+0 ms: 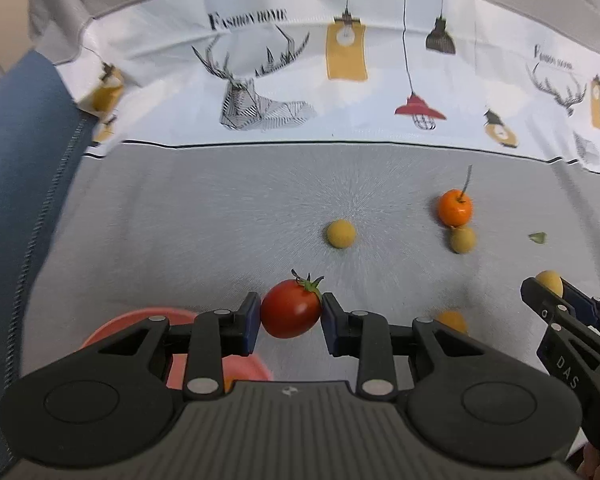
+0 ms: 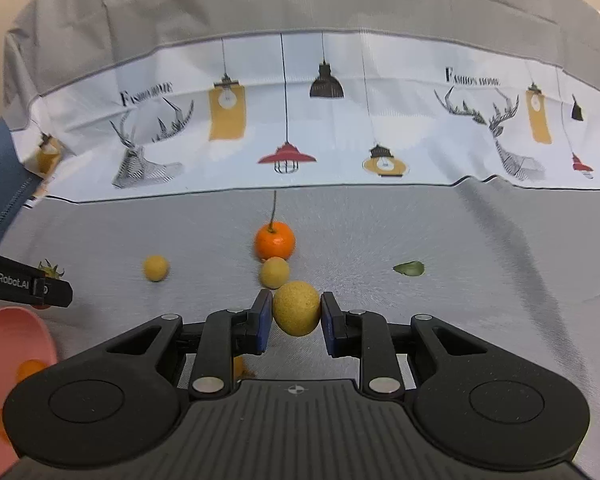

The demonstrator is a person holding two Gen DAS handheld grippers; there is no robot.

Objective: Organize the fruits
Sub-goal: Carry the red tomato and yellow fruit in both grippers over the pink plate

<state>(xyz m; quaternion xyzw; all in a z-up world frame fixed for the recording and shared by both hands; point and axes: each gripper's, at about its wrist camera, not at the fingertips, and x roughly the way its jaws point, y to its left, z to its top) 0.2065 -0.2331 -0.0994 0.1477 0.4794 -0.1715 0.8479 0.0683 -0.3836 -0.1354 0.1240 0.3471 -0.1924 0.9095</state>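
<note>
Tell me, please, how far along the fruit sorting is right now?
Partly done: the pink bowl already holds some small fruit. In hand: the left hand-held gripper grips a red tomato, the right hand-held gripper a yellow fruit. Left on the cloth: an orange and two small yellow fruits.

"FASHION HOME" printed on the tablecloth (image 2: 340,128); "GenRobot.AI" on the left gripper (image 2: 40,292); "DAS" on the right gripper (image 1: 556,300).

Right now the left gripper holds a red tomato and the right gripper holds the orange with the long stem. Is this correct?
Not quite. The left gripper does hold the red tomato, but the right gripper holds a yellow fruit, as the right wrist view shows. The orange with the long stem lies on the grey cloth beyond it.
</note>
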